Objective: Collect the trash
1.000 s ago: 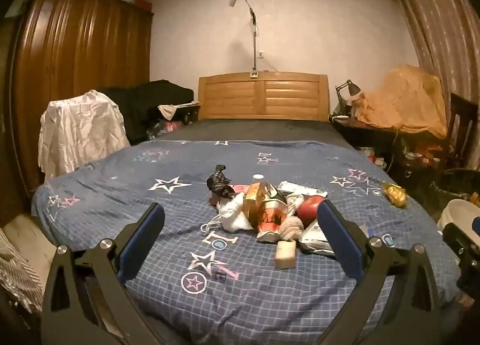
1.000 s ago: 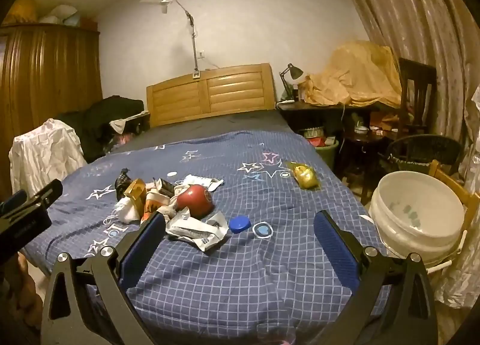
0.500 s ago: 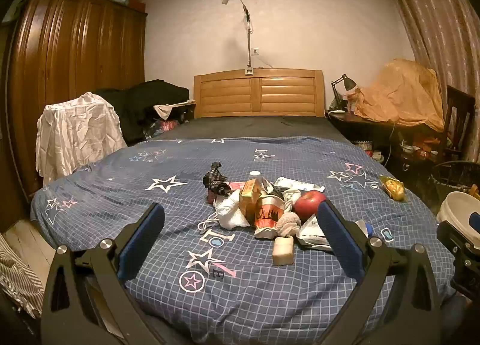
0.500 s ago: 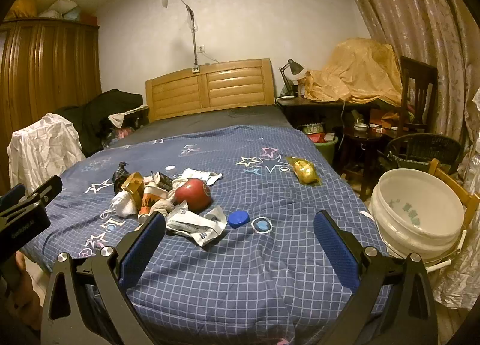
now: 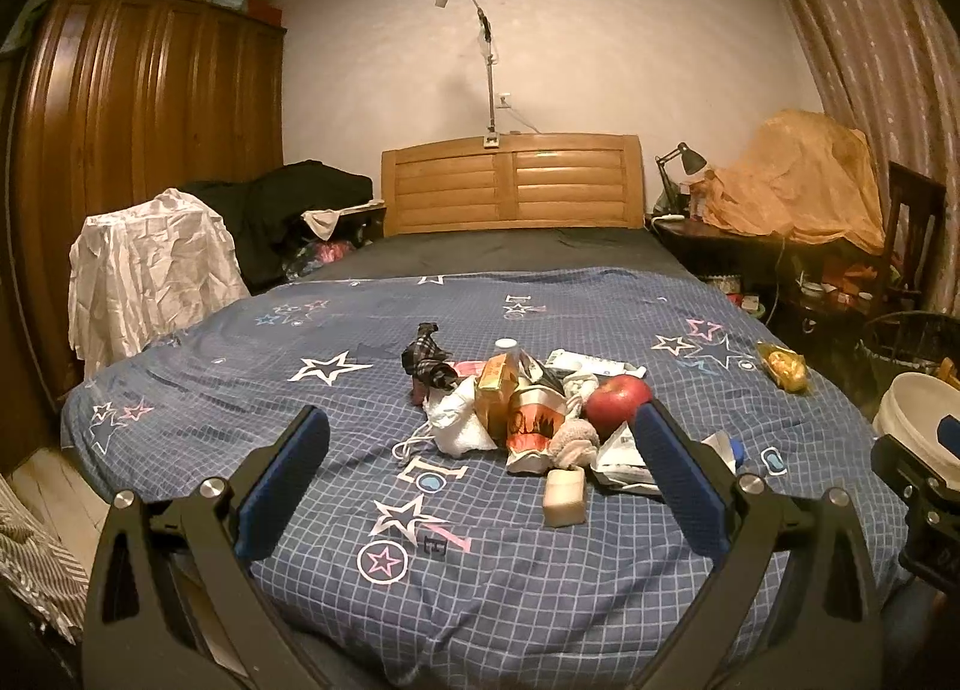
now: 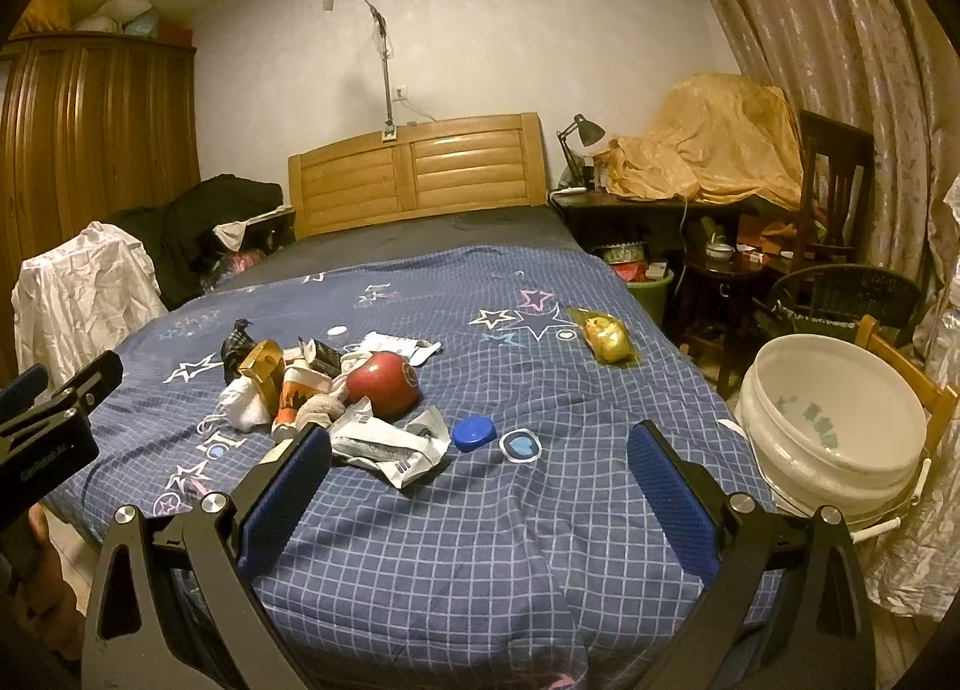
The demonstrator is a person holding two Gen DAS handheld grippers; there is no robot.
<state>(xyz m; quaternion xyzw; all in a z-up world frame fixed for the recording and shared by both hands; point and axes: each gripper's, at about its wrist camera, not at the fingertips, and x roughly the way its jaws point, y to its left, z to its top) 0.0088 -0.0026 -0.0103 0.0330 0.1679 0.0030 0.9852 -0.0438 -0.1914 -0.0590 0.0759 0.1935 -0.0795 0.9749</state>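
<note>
Blue star-print bed (image 6: 540, 510) | both grippers, left gripper (image 5: 480, 486) and right gripper (image 6: 480, 486), gaping, empty | risk: round red apple (image 6: 382, 383) rolls off when litter pile (image 5: 528, 420) shifts

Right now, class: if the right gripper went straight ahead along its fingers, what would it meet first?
Probably the bedspread itself. The open right gripper points between the blue bottle cap and the crumpled white wrapper; the cap looks nearest that line, though depth is unclear.
</note>
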